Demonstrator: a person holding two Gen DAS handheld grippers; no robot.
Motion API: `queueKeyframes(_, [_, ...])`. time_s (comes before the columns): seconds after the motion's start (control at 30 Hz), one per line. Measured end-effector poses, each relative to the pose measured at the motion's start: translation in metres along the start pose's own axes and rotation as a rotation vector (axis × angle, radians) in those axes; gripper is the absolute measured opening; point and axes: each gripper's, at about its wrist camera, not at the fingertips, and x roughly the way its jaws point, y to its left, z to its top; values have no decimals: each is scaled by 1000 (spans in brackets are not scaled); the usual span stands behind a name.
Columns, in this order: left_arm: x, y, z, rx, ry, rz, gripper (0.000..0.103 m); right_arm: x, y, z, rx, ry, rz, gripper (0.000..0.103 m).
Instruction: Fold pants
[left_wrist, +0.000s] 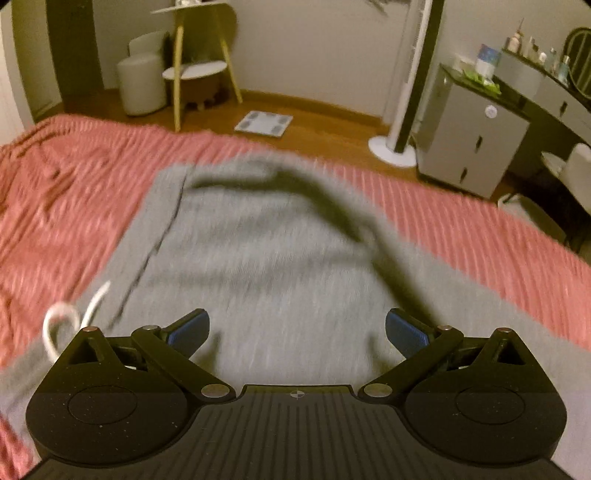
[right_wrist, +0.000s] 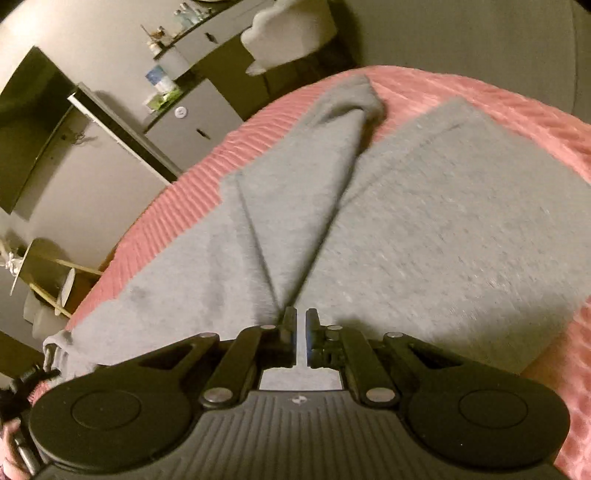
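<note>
Grey knit sweatpants (right_wrist: 424, 229) spread on pink ribbed bedspread (left_wrist: 74, 206); left gripper (left_wrist: 297, 332) gaping wide above cloth, nothing held; right gripper (right_wrist: 301, 325) pinched nearly closed on a raised fold of the pants

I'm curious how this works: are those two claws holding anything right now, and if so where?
Left gripper is open, holding nothing. Right gripper is pinched shut on a ridge of the grey pants.

Grey pants (left_wrist: 266, 251) with a white drawstring (left_wrist: 61, 321) ahead of the black, blue-padded left gripper (left_wrist: 297, 328), on a pink ribbed bedspread (left_wrist: 74, 206); brown floor (left_wrist: 325, 122) beyond.
</note>
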Motion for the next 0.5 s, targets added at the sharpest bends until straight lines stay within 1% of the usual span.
queueKeyframes(0.07, [14,-11,23,35,-21,35,103,0,11,3,-51,-23,-9,8])
queueKeyframes(0.13, [32,-22,41,91,-11,72,103,4,20,8,-91,-37,-6,9])
queueKeyframes(0.2, [53,-31,54,129,17,120,103,14,34,16,-137,-46,-19,12])
queueKeyframes(0.23, [63,-32,58,130,33,134,103,17,43,19,-160,-54,-31,12])
queueKeyframes(0.27, [72,-33,60,128,46,129,103,20,50,21,-181,-60,-33,13])
queueKeyframes(0.33, [86,-37,63,131,77,123,103,36,64,34,-214,-59,-47,22])
queueKeyframes(0.37, [90,-39,64,138,79,118,103,42,69,38,-233,-61,-58,26])
queueKeyframes(0.4, [92,-41,65,138,69,111,103,48,76,42,-268,-62,-69,39])
queueKeyframes(0.43, [95,-43,67,137,64,111,103,55,82,45,-298,-70,-99,54])
queueKeyframes(0.47, [99,-44,68,140,68,109,103,63,90,47,-337,-85,-138,58])
queueKeyframes(0.5, [103,-45,70,143,77,105,103,71,98,50,-373,-83,-157,62])
